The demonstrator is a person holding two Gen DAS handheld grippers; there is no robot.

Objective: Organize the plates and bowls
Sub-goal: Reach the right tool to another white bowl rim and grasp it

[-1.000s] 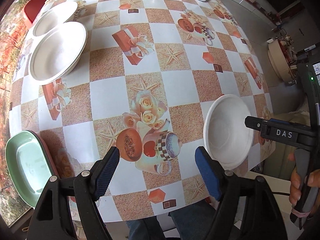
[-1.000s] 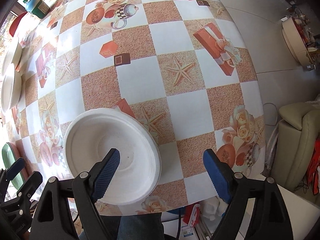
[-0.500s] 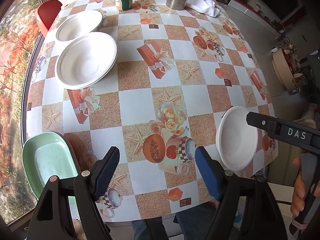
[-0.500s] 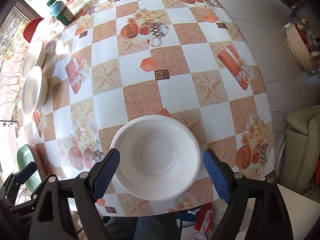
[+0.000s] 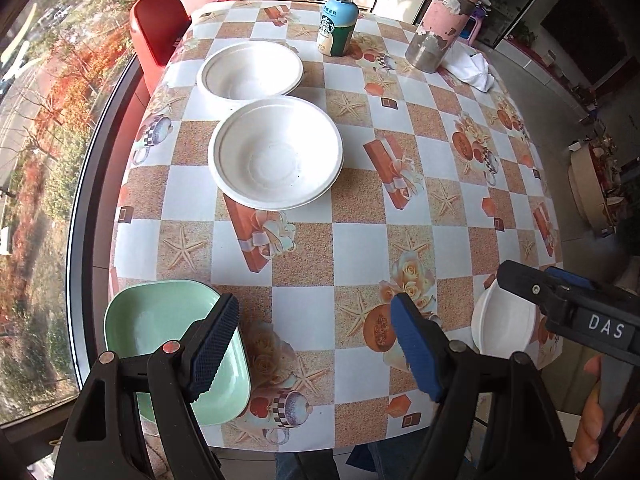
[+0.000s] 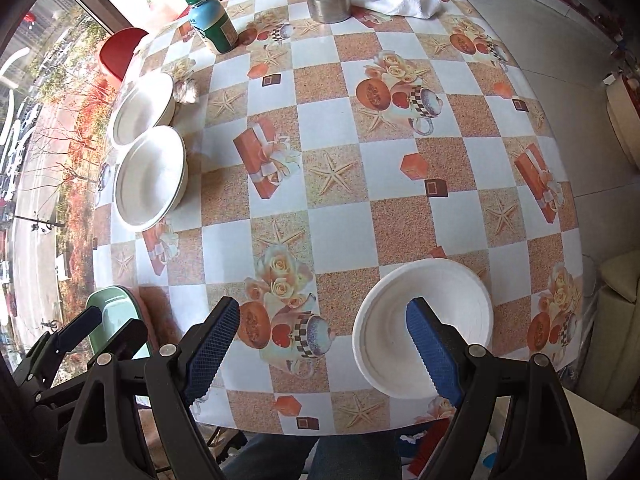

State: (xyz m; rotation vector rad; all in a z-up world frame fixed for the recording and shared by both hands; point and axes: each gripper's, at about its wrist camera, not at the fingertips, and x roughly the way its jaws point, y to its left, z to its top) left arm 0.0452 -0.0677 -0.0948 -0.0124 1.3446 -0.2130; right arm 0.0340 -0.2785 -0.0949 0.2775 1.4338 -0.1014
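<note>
Two matte white round bowls of moulded pulp near the window edge of the bench: near one point(image 5: 276, 154) wide-rimmed with a ringed base, far one point(image 5: 251, 70) just behind it, rims almost touching. Third white bowl point(image 6: 424, 326) of the same make alone by the front right corner. Glossy mint-green dish point(image 5: 160, 328), rounded-rectangular, at the front left corner, partly behind a finger.

Left tool point(image 5: 316, 346) spread wide, blue ribbed pads on black arms, nothing between them, hovering above the front edge. Right tool point(image 6: 322, 350) likewise spread wide and holding nothing; right pad overlapping the lone bowl in view, contact not clear.

Bench point(image 5: 360, 248) draped in shiny oilcloth: white and sandy-orange checks, starfish, roses, gift boxes, teacups. At the far end, green-capped bottle point(image 5: 337, 22), pink-and-steel flask point(image 5: 444, 20) with peeling paint, crumpled white cloth point(image 5: 472, 66). Red chair point(image 5: 158, 32) against curved glazing; autumn trees outside. Pale tiled floor to the right.

Left wrist view alone: right tool's black arm lettered "DAS", fingers of the hand point(image 5: 592, 412) gripping it. Right wrist view alone: beige sofa corner point(image 6: 622, 280), and the near stack's double rim.
</note>
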